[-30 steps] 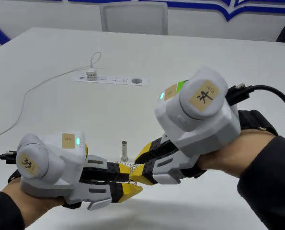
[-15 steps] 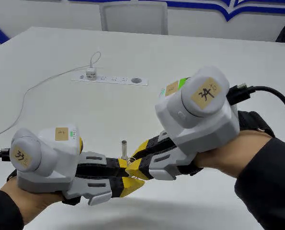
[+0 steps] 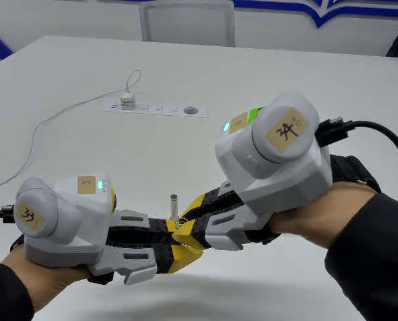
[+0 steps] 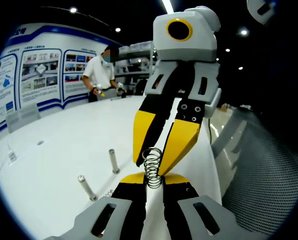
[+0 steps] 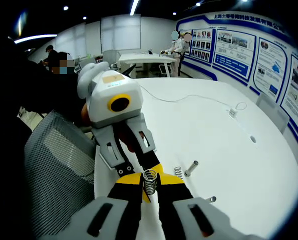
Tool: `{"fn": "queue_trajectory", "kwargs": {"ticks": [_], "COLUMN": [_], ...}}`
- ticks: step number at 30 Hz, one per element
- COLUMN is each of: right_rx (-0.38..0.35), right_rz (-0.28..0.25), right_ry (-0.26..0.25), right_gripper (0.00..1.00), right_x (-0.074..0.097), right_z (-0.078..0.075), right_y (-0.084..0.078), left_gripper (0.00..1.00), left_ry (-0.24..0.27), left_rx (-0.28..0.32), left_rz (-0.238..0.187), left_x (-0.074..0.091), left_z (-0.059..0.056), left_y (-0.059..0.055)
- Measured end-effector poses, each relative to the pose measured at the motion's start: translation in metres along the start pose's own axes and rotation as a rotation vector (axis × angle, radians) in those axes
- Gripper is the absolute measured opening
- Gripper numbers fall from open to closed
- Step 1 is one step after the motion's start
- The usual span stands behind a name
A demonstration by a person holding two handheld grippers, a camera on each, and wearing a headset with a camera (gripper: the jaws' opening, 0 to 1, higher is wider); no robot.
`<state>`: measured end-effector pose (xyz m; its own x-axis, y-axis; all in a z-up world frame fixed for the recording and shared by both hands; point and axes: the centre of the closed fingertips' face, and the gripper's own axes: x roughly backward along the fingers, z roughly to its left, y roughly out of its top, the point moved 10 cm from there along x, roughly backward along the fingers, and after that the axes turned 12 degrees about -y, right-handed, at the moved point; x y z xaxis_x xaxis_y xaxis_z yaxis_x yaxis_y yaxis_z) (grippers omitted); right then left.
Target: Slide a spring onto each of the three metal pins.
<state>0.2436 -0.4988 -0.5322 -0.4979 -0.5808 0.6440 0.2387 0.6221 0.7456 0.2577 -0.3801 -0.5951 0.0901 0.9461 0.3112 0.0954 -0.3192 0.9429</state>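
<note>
Just on the near side of the upright metal pin (image 3: 174, 207), the left gripper (image 4: 153, 180) and right gripper (image 5: 150, 183) both pinch one spring (image 4: 152, 167); likely a re-grip, so its bore can line up with that pin.

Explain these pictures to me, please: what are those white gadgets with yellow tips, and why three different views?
No robot here: a person holds a tool in each hand, each ending in two-fingered tongs. One picture comes from a camera on the person's head, looking down; the two round ones come from cameras riding on the tools. The left tongs and right tongs meet tip to tip, both pinching one small spring. On the white table stand metal pins meant to receive springs, with another spring lying beside one. Farther off lies a power strip with a cable.
</note>
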Motion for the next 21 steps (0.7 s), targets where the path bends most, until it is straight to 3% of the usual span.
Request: {"fn": "queue_trajectory", "kwargs": {"ticks": [21], "right_rx": [-0.033], "right_rz": [-0.012], "right_ry": [-0.019], "right_gripper": [0.11], "right_x": [0.0032], "right_z": [-0.0046], "right_y": [0.0008], "left_gripper": [0.15], "left_ry": [0.02], "left_rx": [0.003], "left_rz": [-0.008], "left_x": [0.0042], "left_z": [0.0009], "left_y": [0.0003]}}
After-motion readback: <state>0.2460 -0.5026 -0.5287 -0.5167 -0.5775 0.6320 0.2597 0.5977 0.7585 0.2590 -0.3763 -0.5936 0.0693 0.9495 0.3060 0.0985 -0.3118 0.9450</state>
